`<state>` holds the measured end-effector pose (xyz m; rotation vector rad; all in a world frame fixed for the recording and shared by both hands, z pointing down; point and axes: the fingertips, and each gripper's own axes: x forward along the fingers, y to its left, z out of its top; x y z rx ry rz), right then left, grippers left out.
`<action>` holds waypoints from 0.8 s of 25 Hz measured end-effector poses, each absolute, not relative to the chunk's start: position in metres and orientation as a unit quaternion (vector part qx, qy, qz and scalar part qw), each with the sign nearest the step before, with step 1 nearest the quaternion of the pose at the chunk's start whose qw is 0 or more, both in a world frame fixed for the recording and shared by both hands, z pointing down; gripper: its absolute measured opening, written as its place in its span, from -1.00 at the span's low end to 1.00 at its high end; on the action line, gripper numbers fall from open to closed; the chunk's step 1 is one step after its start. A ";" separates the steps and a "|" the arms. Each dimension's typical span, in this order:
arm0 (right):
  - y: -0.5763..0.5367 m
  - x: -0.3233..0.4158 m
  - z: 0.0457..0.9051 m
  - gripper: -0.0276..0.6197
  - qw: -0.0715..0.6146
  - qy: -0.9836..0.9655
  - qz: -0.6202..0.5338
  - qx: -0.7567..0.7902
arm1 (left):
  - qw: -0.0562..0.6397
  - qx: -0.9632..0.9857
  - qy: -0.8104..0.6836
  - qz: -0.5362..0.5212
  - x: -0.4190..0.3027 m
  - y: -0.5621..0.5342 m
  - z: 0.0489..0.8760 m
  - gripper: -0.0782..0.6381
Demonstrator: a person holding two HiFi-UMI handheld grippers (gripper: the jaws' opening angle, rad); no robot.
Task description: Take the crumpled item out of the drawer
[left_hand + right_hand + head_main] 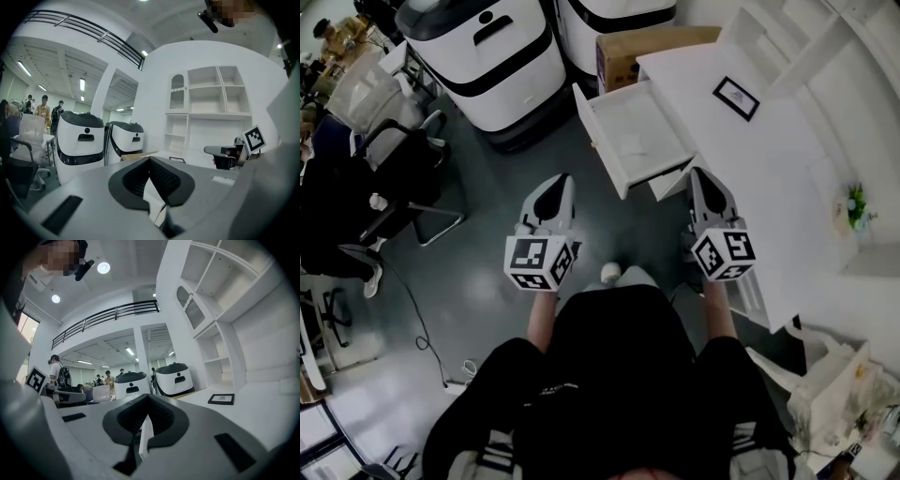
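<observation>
The white drawer [637, 133] stands pulled out from the white desk [750, 159], slanting over the grey floor. Its inside looks bare and white, and I see no crumpled item in any view. My left gripper [561, 181] hovers over the floor in front of the drawer's near left corner, its jaws together with nothing between them [150, 161]. My right gripper [697, 174] hangs just beside the drawer's near right end, at the desk edge. It is shut and empty too [147, 397].
A small framed picture [736, 97] lies on the desk, and a small plant [857, 204] stands to the right. A cardboard box [652, 47] and two white and black machines [487, 56] stand behind the drawer. An office chair [403, 169] is at the left, and bags [834, 394] lie at the lower right.
</observation>
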<state>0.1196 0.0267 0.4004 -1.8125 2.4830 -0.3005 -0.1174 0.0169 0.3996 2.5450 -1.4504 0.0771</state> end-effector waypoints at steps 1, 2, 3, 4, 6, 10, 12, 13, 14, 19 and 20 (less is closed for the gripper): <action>0.021 0.118 0.403 -0.94 0.025 0.804 -0.101 -0.585 | 0.107 0.865 -0.490 0.028 -0.116 0.012 0.402 -0.79; 0.015 0.117 0.406 -0.94 0.021 0.805 -0.103 -0.584 | 0.110 0.865 -0.488 0.030 -0.115 0.008 0.405 -0.79; 0.010 0.116 0.409 -0.94 0.017 0.805 -0.105 -0.584 | 0.115 0.866 -0.486 0.033 -0.113 0.004 0.408 -0.79; 0.005 0.116 0.412 -0.94 0.014 0.805 -0.107 -0.584 | 0.121 0.865 -0.485 0.035 -0.112 -0.001 0.413 -0.79; -0.006 0.116 0.418 -0.94 0.013 0.804 -0.114 -0.584 | 0.134 0.864 -0.484 0.040 -0.109 -0.010 0.423 -0.79; -0.034 0.121 0.436 -0.94 0.011 0.803 -0.136 -0.579 | 0.156 0.859 -0.484 0.051 -0.098 -0.034 0.445 -0.79; -0.051 0.121 0.447 -0.94 0.006 0.805 -0.148 -0.574 | 0.166 0.857 -0.484 0.060 -0.092 -0.048 0.456 -0.79; -0.059 0.121 0.453 -0.94 0.003 0.806 -0.155 -0.572 | 0.171 0.856 -0.484 0.065 -0.088 -0.055 0.462 -0.79; -0.068 0.121 0.458 -0.94 -0.002 0.806 -0.161 -0.570 | 0.176 0.855 -0.483 0.069 -0.085 -0.061 0.467 -0.79; -0.110 0.117 0.486 -0.94 -0.027 0.813 -0.185 -0.551 | 0.205 0.847 -0.483 0.086 -0.069 -0.093 0.492 -0.79; -0.117 0.116 0.492 -0.94 -0.033 0.816 -0.191 -0.545 | 0.210 0.845 -0.483 0.089 -0.066 -0.099 0.497 -0.79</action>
